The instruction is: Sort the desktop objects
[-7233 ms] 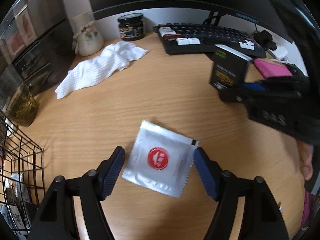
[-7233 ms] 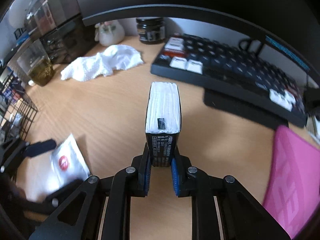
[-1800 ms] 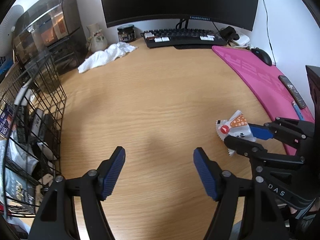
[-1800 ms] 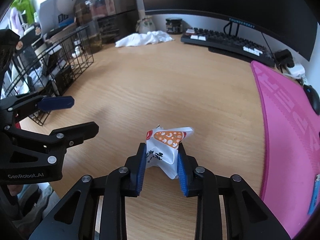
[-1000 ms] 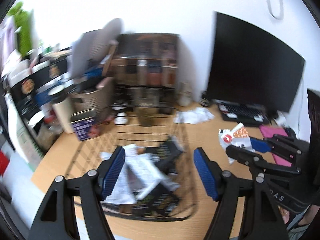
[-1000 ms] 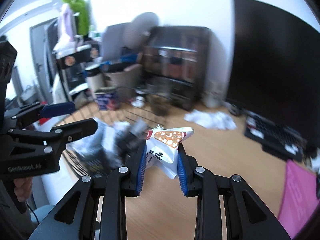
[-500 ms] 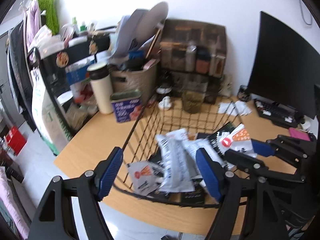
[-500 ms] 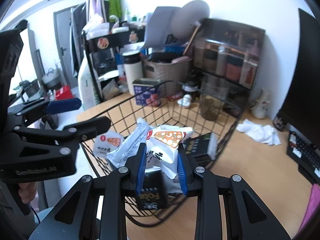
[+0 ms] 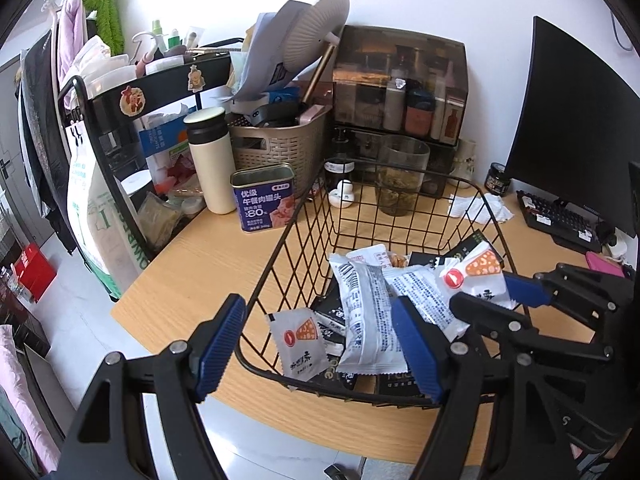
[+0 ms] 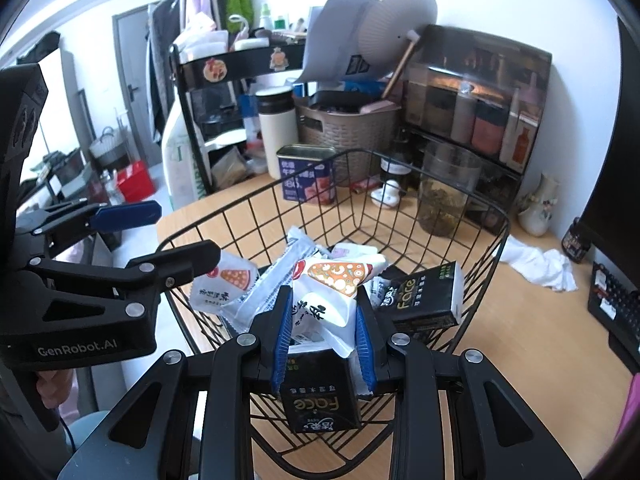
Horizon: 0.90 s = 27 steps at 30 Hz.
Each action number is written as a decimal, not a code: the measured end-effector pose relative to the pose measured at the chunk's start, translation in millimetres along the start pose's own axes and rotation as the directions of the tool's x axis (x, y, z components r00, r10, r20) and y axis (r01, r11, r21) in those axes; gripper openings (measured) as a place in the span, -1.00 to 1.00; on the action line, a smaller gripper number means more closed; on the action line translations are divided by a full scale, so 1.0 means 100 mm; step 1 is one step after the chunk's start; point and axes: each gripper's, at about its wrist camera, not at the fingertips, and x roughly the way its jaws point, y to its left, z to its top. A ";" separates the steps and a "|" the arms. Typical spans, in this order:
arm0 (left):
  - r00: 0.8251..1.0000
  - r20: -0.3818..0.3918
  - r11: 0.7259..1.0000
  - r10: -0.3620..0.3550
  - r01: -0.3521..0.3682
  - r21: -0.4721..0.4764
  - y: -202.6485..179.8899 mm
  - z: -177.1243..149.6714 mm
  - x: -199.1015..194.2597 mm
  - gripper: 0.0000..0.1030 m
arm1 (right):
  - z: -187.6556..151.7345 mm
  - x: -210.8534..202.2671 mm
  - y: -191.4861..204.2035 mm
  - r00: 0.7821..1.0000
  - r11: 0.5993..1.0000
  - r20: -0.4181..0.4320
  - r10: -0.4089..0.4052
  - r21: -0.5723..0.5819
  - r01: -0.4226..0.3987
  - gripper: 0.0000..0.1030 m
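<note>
Right claw [image 10: 322, 330] sits over the wire basket [image 10: 486, 208], white snack packet [image 10: 328, 292] between its blue pads. Jaws have just been opening a little; the packet looks still pinched, not yet dropped (hard to say how firmly). Left claw [image 9: 316, 350] is spread wide and empty, hovering just over the basket's near rim.

Basket already holds a second matching packet [image 9: 298, 342], long grey wrappers [image 9: 362, 312] and black tissue packs [image 10: 420, 298].

Risks, as I judge them:
- Packet is crumpled and light. It could cling to one pad on release and get dragged out over the rim.
- It hangs close to the near wall of the basket. Released here it should land on the black pack directly below, but a late release during pull-back would put it on the worktop [image 9: 208, 264] or the floor.
- The two claws are near each other; the left one's inner finger is just beside the packet, so a sideways swing could clip it.

Room: open space above the basket and toward its far wall. Left of the basket the worktop edge is near. Glass jar [image 10: 444, 196] and blue tin [image 9: 264, 198] stand just outside the far wall.
</note>
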 end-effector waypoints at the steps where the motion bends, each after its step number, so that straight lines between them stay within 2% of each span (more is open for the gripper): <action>1: 1.000 0.000 1.000 -0.001 0.001 0.000 0.00 0.00 0.00 0.51 | 0.00 0.01 -0.01 1.000 1.000 -0.001 -0.014 -0.003 0.014 -0.35; 4: 1.000 0.000 1.000 -0.008 0.008 0.003 -0.02 0.01 0.01 0.51 | -0.01 0.00 -0.05 1.000 1.000 0.001 -0.028 0.007 0.028 -0.19; 12: 0.999 -0.001 0.998 -0.044 0.044 0.037 -0.24 0.05 0.03 0.51 | -0.07 -0.16 -0.21 0.999 0.998 0.018 -0.045 0.044 0.045 -0.18; 17: 0.993 0.008 0.989 -0.115 0.114 0.096 -0.62 0.08 0.01 0.51 | -0.24 -0.43 -0.44 0.994 0.991 0.031 -0.104 0.091 0.101 -0.17; 19: 0.989 0.004 0.981 -0.146 0.144 0.128 -0.80 0.07 0.00 0.51 | -0.37 -0.59 -0.59 0.989 0.983 0.028 -0.144 0.124 0.139 -0.03; 21: 0.983 0.003 0.969 -0.185 0.182 0.166 -1.05 0.05 -0.01 0.51 | -0.53 -0.77 -0.74 0.983 0.972 0.027 -0.180 0.158 0.173 0.10; 24: 0.970 0.021 0.949 -0.242 0.232 0.212 -1.41 -0.01 -0.08 0.53 | -0.78 -1.03 -0.98 0.971 0.949 0.015 -0.239 0.217 0.230 0.12; 27: 0.941 0.059 0.909 -0.334 0.305 0.284 -1.78 -0.14 -0.19 0.56 | -1.06 -1.27 -1.19 0.952 0.915 -0.009 -0.306 0.273 0.297 0.15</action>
